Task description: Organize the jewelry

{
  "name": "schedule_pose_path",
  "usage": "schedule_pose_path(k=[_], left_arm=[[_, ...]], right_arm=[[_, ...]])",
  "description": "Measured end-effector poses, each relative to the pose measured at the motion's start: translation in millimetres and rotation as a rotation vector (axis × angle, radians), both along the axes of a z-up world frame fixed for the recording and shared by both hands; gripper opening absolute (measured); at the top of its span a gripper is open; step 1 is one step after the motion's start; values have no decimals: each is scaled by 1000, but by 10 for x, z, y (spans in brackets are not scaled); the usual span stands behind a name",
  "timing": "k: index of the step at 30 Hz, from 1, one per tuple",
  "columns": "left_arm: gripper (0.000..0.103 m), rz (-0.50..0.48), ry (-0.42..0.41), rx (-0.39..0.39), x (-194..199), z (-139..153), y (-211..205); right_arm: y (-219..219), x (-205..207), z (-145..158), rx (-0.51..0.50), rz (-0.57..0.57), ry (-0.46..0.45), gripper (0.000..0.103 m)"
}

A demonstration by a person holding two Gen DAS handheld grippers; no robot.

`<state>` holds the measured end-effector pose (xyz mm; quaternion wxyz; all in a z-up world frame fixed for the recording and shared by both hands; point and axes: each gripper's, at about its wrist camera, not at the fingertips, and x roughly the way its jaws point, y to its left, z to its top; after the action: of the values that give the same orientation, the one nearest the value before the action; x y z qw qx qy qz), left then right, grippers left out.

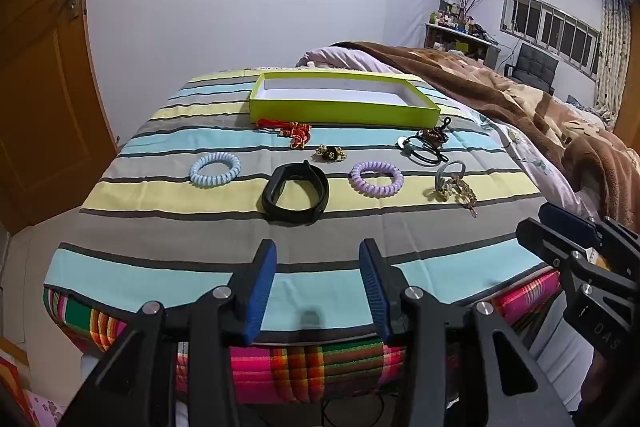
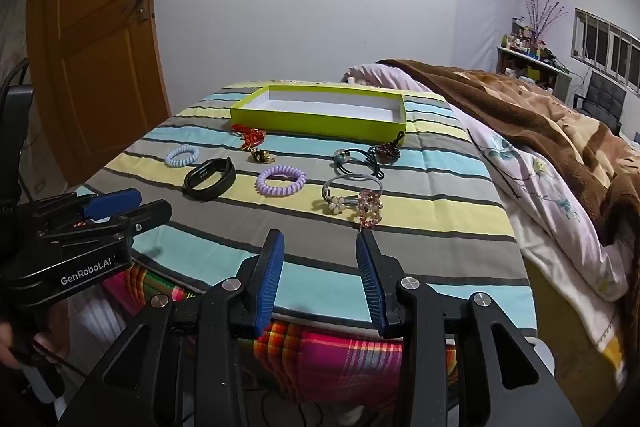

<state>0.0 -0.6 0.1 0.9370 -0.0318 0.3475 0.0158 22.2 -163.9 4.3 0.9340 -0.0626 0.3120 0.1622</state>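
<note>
A shallow yellow-green box (image 1: 344, 109) (image 2: 316, 119) with a white floor lies at the far end of the striped bedspread. In front of it are a red knotted charm (image 1: 294, 131) (image 2: 250, 137), a small gold piece (image 1: 329, 152) (image 2: 262, 156), a blue spiral tie (image 1: 215, 169) (image 2: 182, 155), a black wristband (image 1: 295, 193) (image 2: 209, 179), a purple spiral tie (image 1: 377, 179) (image 2: 281, 179), black hair ties (image 1: 426, 145) (image 2: 368, 157) and a grey flower tie with a sparkly clip (image 1: 454, 183) (image 2: 352, 197). My left gripper (image 1: 318, 255) and right gripper (image 2: 320, 243) both stand open and hold nothing, near the bed's front edge.
A brown blanket (image 2: 540, 115) and a pale floral quilt (image 2: 532, 183) are heaped along the right side of the bed. An orange wooden door (image 2: 96, 59) stands at left. A cluttered shelf (image 1: 460, 31) and a dark chair (image 1: 534, 65) are at the far right.
</note>
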Motion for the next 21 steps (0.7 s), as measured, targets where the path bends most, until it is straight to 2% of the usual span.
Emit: schedule_pose_path(k=[21], left_arm=[[45, 18, -20, -23, -54, 68, 44]], right_arm=[[12, -14, 14, 7, -3, -4, 38]])
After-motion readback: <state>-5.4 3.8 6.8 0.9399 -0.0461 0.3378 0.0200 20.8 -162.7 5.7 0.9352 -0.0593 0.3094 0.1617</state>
